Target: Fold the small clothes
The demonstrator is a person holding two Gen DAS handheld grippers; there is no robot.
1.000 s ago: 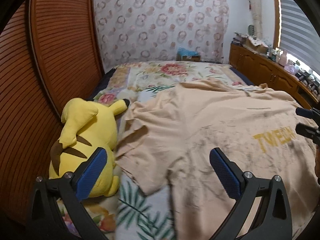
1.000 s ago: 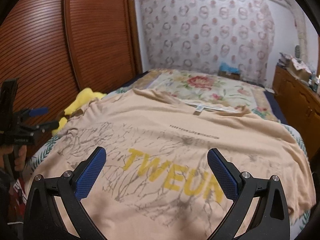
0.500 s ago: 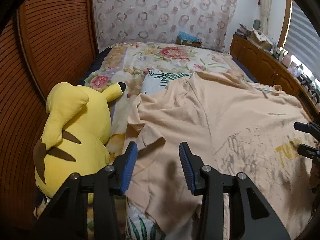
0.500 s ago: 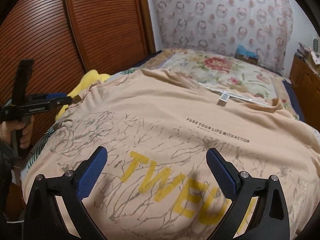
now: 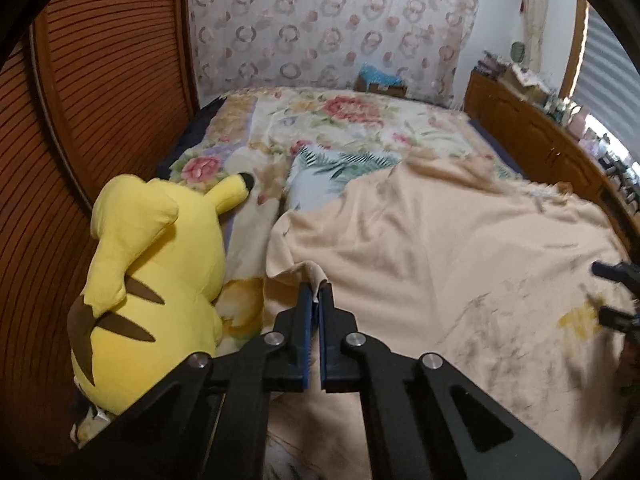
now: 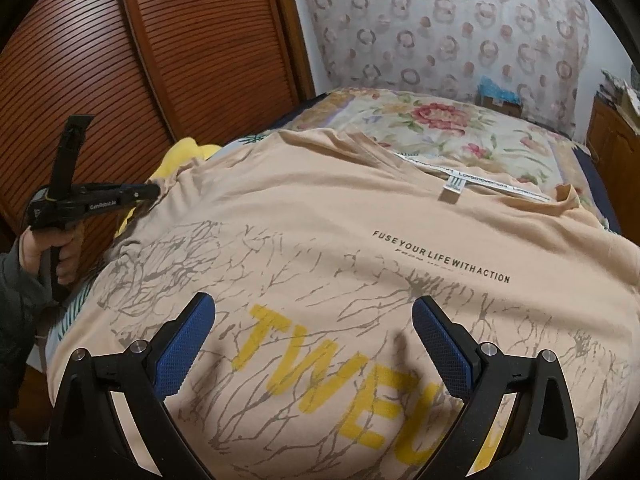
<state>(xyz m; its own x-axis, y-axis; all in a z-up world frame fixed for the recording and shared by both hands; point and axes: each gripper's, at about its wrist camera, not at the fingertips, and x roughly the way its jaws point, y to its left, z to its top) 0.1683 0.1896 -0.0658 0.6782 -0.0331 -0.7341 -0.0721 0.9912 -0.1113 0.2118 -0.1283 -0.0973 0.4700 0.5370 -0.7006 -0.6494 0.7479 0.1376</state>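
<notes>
A beige T-shirt (image 5: 420, 240) with yellow lettering and grey branch print lies spread over the bed (image 6: 320, 216). My left gripper (image 5: 315, 294) is shut on a small fold of the shirt's left sleeve edge, which sticks up between its blue pads. In the right wrist view the left gripper (image 6: 154, 190) pinches that same sleeve at the far left, with a hand on its handle. My right gripper (image 6: 314, 332) hangs open above the printed chest, nothing between its fingers. The right gripper's tips (image 5: 614, 292) show at the right edge of the left wrist view.
A big yellow plush toy (image 5: 152, 280) lies on the bed just left of the sleeve. A wooden slatted wardrobe (image 6: 180, 60) runs along the left. The flowered bedspread (image 5: 352, 128) stretches behind the shirt, and a wooden dresser (image 5: 540, 148) stands at the right.
The left gripper moved left to the sleeve edge and went from wide open to shut on it. The right gripper came closer over the print and stayed open.
</notes>
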